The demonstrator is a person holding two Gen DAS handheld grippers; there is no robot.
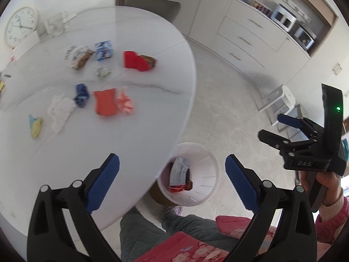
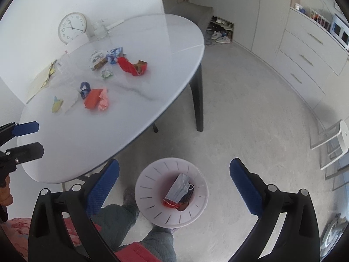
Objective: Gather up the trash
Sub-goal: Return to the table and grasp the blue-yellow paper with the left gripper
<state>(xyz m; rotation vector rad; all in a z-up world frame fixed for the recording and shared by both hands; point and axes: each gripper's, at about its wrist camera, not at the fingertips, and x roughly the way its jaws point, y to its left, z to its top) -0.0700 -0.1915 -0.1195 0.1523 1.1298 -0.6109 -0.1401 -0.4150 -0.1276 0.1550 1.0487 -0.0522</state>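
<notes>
A white bin (image 1: pixel 205 174) (image 2: pixel 150 174) stands on the floor beside the white oval table (image 1: pixel 141 135) (image 2: pixel 157 69). A pale blue face mask (image 1: pixel 178 171) (image 2: pixel 177 188) and red scraps (image 2: pixel 171 203) lie in the bin. Trash is scattered on the table: a red wrapper (image 1: pixel 134 60), an orange packet (image 1: pixel 104 102), pink paper (image 1: pixel 125 103), a white tissue (image 1: pixel 60 111), a blue wrapper (image 1: pixel 81 95) and several more. My left gripper (image 1: pixel 172 161) (image 2: pixel 37 138) is open and empty over the table's edge. My right gripper (image 2: pixel 174 163) (image 1: pixel 273 127) is open and empty above the bin.
A wall clock (image 2: pixel 72 28) and a glass jar (image 2: pixel 99 29) sit at the table's far end. A dark table leg (image 2: pixel 197 100) stands near the bin. The person's legs (image 2: pixel 152 235) are below the grippers. A white stool (image 2: pixel 336 139) and drawer cabinets (image 2: pixel 305 59) line the right.
</notes>
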